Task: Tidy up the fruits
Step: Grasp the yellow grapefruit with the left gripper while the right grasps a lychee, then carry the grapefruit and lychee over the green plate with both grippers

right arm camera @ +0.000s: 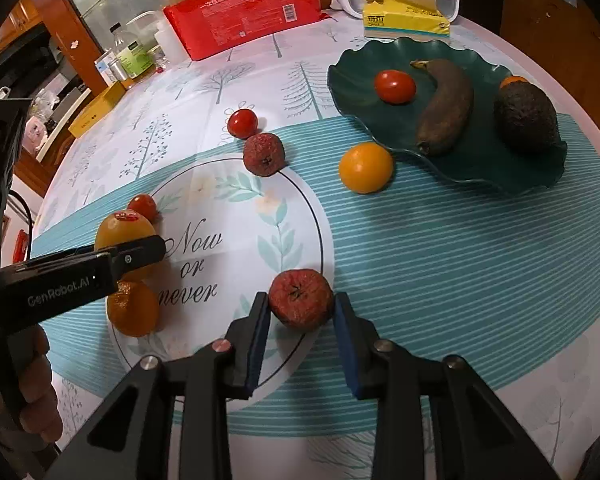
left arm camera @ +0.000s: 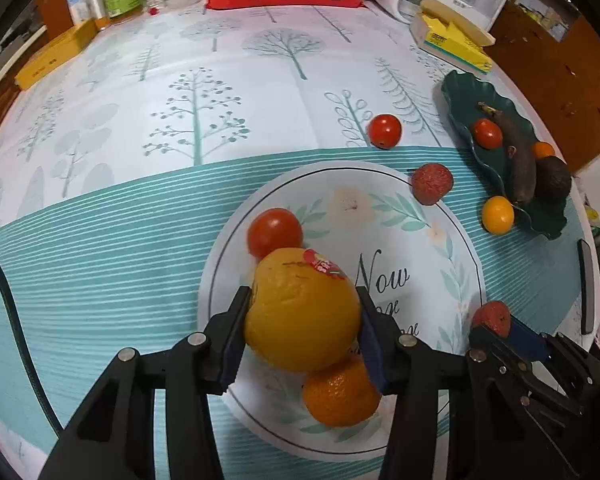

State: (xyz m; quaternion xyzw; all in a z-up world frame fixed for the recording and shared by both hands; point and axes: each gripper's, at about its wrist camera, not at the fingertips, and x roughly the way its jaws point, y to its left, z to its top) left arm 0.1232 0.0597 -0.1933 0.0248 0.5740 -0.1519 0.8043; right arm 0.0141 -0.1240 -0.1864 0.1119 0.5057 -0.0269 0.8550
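While both grippers sit over the round printed mat (right arm camera: 300, 208), I read the left gripper (left arm camera: 300, 320) as clenched on the big orange (left arm camera: 300, 312): both pads press its sides, and it seems lifted slightly above the mandarin (left arm camera: 340, 396) just below it at 6 o'clock, with a tomato (left arm camera: 274, 232) touching or just behind it at 11 o'clock. My right gripper (right arm camera: 302, 308) brackets the red wrinkled fruit (right arm camera: 301, 298) at the mat's edge; its pads (right arm camera: 260, 340) look touching or nearly so, and I cannot tell whether it truly grips or only frames it. From that gripper the green dish (right arm camera: 380, 128) lies toward 1 o'clock, well apart, already holding a tomato, a dark banana (right arm camera: 446, 106) and an avocado (right arm camera: 526, 116). The banana's long axis runs roughly 12 to 6. I judge the right hand nearer the dish, so the coming carry turns on that 1 o'clock line, passing the loose yellow fruit (right arm camera: 366, 168) just beside the rim. A second red fruit (right arm camera: 263, 155) and another tomato (right arm camera: 242, 123) wait at 11 o'clock.
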